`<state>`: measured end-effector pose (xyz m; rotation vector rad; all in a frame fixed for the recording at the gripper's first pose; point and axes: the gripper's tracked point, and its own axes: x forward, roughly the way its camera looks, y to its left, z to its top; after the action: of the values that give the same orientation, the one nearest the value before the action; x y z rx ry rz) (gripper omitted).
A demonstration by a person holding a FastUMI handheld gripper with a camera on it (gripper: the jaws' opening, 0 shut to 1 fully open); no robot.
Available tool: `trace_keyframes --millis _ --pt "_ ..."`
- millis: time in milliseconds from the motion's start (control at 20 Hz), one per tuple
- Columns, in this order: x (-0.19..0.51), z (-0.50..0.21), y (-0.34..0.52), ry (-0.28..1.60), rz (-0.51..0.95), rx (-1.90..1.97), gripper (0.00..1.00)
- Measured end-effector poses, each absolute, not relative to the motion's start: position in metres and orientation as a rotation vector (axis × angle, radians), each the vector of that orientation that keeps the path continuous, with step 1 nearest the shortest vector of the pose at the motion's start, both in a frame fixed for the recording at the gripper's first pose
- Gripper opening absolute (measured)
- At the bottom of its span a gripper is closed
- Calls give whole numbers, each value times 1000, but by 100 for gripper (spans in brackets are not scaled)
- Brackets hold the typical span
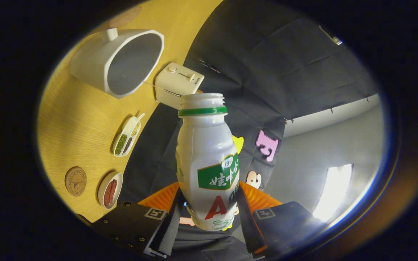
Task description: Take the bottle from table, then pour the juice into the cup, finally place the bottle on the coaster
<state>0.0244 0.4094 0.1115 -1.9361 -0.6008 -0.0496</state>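
Observation:
My gripper [209, 203] is shut on a white plastic bottle [205, 163] with a green neck ring and a green and red label, its cap off and mouth open. The view is rolled, so the yellow wooden table [74, 119] stands on its side to the left of the bottle. A big white cup [118, 63] with an empty grey inside stands on the table beyond and left of the bottle's mouth. A round wooden coaster [75, 181] lies on the table near the left finger.
A cream-coloured box with a slider switch [177, 85] sits at the table's edge just past the bottle's mouth. A small divided tray of beans [127, 136] and a small dish of red bits [110, 190] lie between cup and coaster.

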Motion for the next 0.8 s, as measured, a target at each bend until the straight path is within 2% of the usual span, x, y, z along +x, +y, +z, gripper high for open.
trace_keyframes --millis 450,800 --pt "22 107 410 -617 -45 -1959 73" --pt "39 94 390 -393 87 -1654 73"
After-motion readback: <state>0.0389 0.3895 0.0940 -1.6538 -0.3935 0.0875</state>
